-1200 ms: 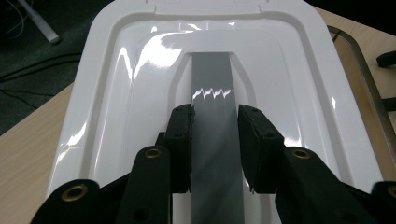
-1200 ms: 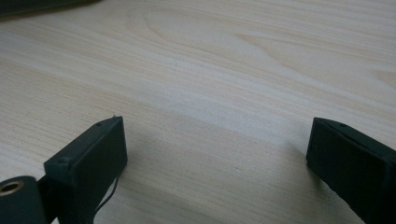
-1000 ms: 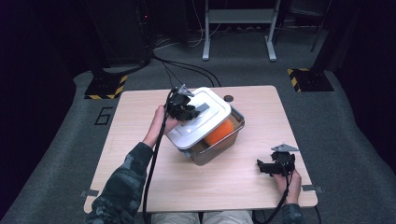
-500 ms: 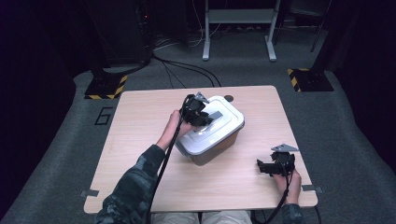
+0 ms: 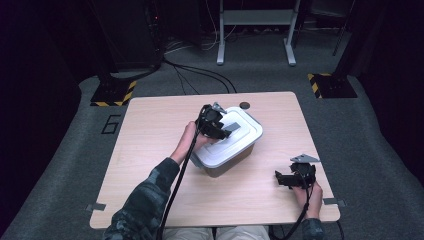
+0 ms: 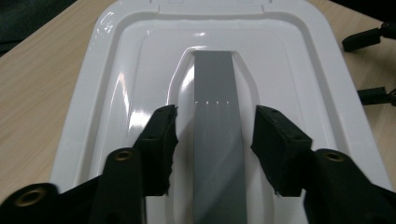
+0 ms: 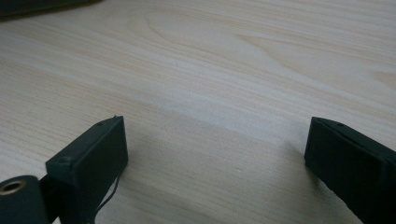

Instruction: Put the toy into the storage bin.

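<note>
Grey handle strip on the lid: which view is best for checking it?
Left gripper view: the grey handle strip runs up the white lid, clear of both pads of the left gripper. The high view shows the strip small, partly behind the gripper. The right gripper view looks onto the table.

In the high view the bench (image 5: 150, 130) is evenly lit from above while the room along the top and sides falls to near black. The picture is soft and grainy. Close up, white glare streaks the glossy lid (image 6: 130, 93), and the nearest black parts at the bottom blur.
</note>
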`<state>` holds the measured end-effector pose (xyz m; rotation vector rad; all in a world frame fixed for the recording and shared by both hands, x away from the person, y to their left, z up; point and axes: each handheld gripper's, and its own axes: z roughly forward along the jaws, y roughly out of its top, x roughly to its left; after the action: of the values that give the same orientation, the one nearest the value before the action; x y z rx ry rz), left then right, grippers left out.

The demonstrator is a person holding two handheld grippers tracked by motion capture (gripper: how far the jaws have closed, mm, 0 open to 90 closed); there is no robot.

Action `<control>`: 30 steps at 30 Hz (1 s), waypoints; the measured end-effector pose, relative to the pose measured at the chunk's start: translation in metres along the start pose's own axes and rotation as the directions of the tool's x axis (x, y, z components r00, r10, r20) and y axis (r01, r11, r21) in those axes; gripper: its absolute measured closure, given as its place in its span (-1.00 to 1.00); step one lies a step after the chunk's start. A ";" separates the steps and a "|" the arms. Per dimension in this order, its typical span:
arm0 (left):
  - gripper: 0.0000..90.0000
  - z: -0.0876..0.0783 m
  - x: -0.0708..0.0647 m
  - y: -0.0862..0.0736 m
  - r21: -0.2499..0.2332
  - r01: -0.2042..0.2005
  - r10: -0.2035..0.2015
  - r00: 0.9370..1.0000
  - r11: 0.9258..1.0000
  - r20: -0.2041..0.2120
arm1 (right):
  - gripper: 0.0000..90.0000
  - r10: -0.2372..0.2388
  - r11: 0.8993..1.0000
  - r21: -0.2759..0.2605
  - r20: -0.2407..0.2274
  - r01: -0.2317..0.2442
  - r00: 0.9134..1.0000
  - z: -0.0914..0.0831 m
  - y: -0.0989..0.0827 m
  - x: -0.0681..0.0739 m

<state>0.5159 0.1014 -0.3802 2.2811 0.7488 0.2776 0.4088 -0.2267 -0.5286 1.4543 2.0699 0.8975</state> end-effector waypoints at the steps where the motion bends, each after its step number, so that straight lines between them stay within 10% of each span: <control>1: -0.13 -0.002 0.000 -0.001 -0.010 0.006 -0.006 1.000 1.000 -0.005 | -0.88 0.000 1.000 0.000 0.000 0.000 1.000 0.000 0.000 0.000; 16: -0.70 -0.063 0.017 -0.049 -0.102 0.060 -0.070 0.992 0.993 -0.105 | -0.88 0.000 1.000 -0.001 0.001 0.000 1.000 0.000 0.000 0.000; 30: -0.81 -0.102 0.061 -0.164 -0.112 0.232 -0.250 0.947 0.966 -0.203 | -0.88 0.000 1.000 -0.001 0.004 0.000 1.000 0.000 0.000 0.000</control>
<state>0.4534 0.2901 -0.4204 2.0716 1.0960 0.4379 0.4087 -0.2264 -0.5286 1.4548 2.0664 0.8954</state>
